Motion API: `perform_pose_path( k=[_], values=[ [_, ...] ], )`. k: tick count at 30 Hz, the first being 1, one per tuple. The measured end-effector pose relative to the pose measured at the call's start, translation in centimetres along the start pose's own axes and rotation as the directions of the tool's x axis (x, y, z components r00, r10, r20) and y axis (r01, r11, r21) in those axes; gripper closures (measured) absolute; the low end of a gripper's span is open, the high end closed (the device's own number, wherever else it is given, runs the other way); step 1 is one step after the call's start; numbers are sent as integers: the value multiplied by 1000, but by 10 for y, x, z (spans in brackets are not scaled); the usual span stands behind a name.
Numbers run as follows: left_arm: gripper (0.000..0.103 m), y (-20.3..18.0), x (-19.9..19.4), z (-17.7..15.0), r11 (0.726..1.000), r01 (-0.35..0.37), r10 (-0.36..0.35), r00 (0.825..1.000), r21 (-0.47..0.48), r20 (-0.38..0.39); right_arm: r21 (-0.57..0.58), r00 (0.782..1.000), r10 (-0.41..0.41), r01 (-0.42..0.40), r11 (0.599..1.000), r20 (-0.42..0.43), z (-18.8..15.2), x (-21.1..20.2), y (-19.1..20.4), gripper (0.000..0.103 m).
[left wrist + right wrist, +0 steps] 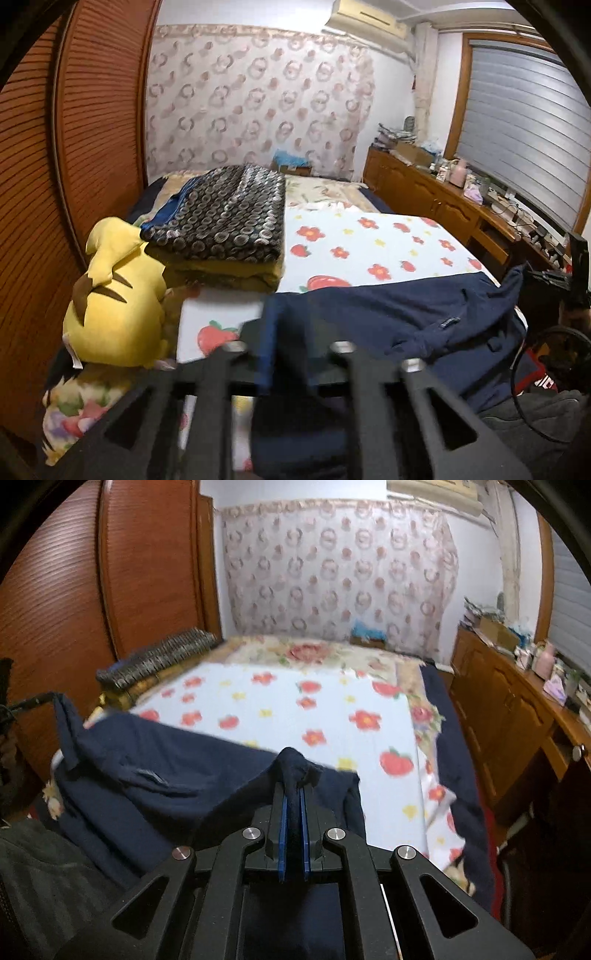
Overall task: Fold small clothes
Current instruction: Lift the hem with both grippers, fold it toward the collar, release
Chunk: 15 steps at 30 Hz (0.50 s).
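A navy blue garment [399,314] lies spread across the near end of the bed; it also shows in the right wrist view [166,768]. My left gripper [288,354] is shut on one corner of it; cloth hangs over the fingers and hides them. My right gripper [294,790] is shut on another corner, with cloth bunched between the blue pads [283,834]. Both corners are lifted a little above the bed. The right gripper shows at the far right of the left wrist view [546,277], and the left gripper at the far left of the right wrist view [51,698].
A white sheet with red flowers and strawberries [369,240] covers the bed. A folded pile of dark patterned blankets [229,221] and a yellow plush toy [114,295] sit at the left. Wooden wardrobe doors [92,129] stand at the left, a cluttered wooden sideboard [443,199] at the right.
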<state>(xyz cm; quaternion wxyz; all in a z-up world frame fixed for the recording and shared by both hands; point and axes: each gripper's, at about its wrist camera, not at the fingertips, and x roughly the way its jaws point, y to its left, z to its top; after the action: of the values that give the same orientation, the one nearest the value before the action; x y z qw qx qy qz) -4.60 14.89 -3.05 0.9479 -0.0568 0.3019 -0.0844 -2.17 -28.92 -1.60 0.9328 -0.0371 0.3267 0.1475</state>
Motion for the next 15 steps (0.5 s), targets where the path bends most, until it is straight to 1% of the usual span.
perform_pose_path(
  k=[1,2,3,4,5,6,8,11,15],
  values=[
    [57,2,1,0,1000,2,-2,1000,-3,0,3,1000,-4,4,1000,-3,1,1,-1,95],
    [47,3,2,0,1000,1,-1,1000,-5,-1,2,1000,-11,11,1000,-4,4,0,-2,93],
    [40,4,4,1,1000,-1,1,1000,-6,-3,2,1000,-18,18,1000,0,8,-2,-3,86],
    [37,4,6,2,1000,-8,8,1000,-4,-4,2,1000,-24,23,1000,10,12,-5,-4,81],
    [33,4,7,3,1000,-16,16,1000,1,-3,2,999,-30,30,1000,20,14,-9,-3,69],
    [32,4,9,5,1000,-21,21,1000,4,-4,3,999,-42,42,999,31,18,-12,-4,60],
    [30,5,16,11,1000,-26,26,1000,9,-14,-3,997,-57,57,998,46,27,-16,-5,58],
    [28,8,27,20,999,-26,26,999,20,-23,-20,995,-73,74,997,70,37,-19,-4,50],
    [28,9,49,34,998,-31,34,998,53,-48,-26,994,-79,81,996,70,49,-2,-5,41]
  ],
)
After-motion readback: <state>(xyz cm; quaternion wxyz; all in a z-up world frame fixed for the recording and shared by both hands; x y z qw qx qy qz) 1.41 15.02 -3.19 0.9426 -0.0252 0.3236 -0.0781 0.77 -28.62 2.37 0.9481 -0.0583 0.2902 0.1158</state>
